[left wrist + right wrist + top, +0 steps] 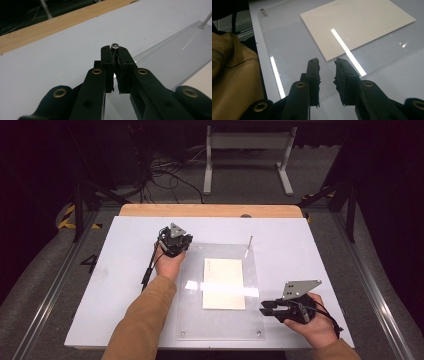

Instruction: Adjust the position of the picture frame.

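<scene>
Right gripper (327,63) jaws apart – empty, left gripper (114,50) jaws pinch screw (115,45).

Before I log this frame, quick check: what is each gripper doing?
Left gripper: closed on a small screw, pinched at its tips.
Right gripper: open, holding nothing, over the clear acrylic plate.
</scene>
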Demonstrator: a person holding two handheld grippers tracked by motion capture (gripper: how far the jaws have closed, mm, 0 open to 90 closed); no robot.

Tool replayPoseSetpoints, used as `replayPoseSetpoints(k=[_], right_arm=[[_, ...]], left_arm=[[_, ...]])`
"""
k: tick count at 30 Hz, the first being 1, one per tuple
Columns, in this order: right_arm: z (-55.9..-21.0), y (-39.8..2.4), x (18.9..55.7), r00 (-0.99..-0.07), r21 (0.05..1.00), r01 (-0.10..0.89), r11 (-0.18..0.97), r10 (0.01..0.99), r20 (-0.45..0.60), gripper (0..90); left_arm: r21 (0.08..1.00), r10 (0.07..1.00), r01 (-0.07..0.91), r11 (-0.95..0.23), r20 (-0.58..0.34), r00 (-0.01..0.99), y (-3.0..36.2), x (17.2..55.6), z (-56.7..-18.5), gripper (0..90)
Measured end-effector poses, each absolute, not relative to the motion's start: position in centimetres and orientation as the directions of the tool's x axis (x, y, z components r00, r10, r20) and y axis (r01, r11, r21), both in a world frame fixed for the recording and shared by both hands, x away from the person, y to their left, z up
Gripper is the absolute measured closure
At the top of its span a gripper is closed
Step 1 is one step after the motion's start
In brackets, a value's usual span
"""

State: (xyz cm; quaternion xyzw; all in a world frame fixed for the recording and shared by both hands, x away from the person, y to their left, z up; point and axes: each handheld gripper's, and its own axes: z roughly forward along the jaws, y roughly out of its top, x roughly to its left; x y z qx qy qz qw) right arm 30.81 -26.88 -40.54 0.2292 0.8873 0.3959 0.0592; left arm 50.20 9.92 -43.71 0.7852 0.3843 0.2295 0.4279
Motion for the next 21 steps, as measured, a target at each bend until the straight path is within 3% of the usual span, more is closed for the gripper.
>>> replayPoseSetpoints(k=[16,17,21], right_arm=[[-40.5,-27.1,30.9,-0.886,0.735,0.36,0.574,0.457,0.077,71.9],[-40.5,-27.1,30.9,-0.886,0.735,0.361,0.574,0.458,0.077,71.8],[-40.4,-27.2,30.9,-0.883,0.739,0.36,0.57,0.464,0.072,69.9]], left_arm=[[0.829,0.793,0.42,-0.369,0.045,0.608,9.8,49.5,-44.0,83.3],[0.836,0.792,0.412,-0.363,0.044,0.609,9.8,49.5,-44.0,81.8],[0.817,0.782,0.393,-0.422,0.108,0.614,9.5,48.8,-43.4,60.4]])
